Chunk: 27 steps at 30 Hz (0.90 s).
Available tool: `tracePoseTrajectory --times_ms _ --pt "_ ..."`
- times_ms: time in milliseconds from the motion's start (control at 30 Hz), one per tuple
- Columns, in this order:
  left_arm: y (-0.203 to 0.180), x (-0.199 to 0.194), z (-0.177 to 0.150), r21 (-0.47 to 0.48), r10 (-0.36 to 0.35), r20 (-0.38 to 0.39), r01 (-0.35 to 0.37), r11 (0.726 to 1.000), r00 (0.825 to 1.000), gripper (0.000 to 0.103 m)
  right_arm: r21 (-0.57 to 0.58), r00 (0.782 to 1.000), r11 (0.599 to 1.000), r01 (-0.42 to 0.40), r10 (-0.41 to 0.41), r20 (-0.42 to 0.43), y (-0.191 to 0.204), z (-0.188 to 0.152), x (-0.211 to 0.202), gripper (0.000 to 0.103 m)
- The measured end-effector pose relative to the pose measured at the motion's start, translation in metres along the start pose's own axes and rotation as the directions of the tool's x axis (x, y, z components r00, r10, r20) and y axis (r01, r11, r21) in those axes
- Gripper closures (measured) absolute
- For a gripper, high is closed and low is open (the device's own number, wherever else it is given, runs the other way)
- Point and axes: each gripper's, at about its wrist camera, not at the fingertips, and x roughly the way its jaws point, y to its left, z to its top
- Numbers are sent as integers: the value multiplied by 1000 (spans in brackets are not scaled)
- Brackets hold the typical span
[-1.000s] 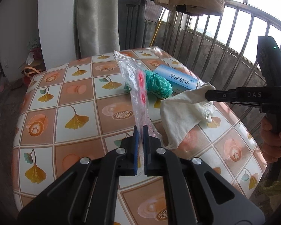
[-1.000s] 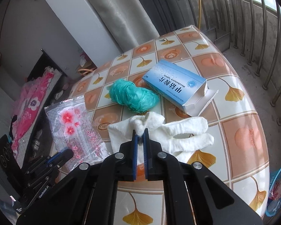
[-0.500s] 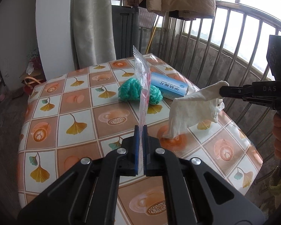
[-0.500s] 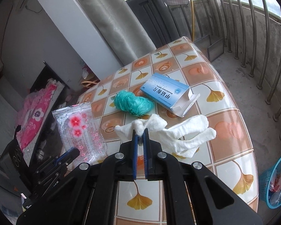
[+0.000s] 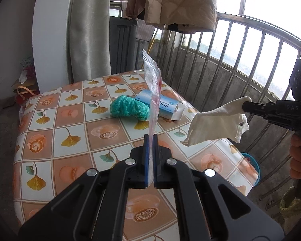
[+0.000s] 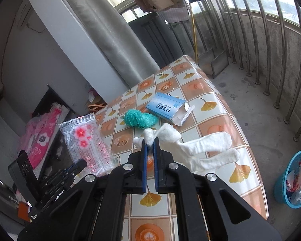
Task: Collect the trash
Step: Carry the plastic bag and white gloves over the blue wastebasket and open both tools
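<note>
Between the blue pads of my left gripper (image 5: 149,156) a clear plastic wrapper (image 5: 153,92) printed with pink flowers is pinched, standing edge-on toward twelve o'clock, lifted off the table (image 5: 74,124). My right gripper (image 6: 149,156) is clamped on the cuff of a white glove (image 6: 200,148), whose fingers trail toward three o'clock above the tabletop. Past both, at about twelve o'clock on the ginkgo-patterned cloth, a crumpled green bag (image 5: 129,107) lies touching an opened blue box (image 5: 166,105). Down at four o'clock from my right gripper, a blue basket (image 6: 291,178) sits on the floor.
</note>
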Motion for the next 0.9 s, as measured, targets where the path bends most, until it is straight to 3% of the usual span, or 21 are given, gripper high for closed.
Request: tracePoseTrajectory --times_ms 433,667,900 --pt "-58 2 21 51 -175 -14 175 983 984 102 126 993 992 22 -36 109 -45 -16 -63 97" --pt "-110 15 32 113 -290 -62 296 949 955 102 216 973 974 62 -107 204 -88 -22 -114 97" --pt "-172 43 32 148 -378 -164 401 904 911 102 302 950 947 108 -187 248 -143 -38 -148 97"
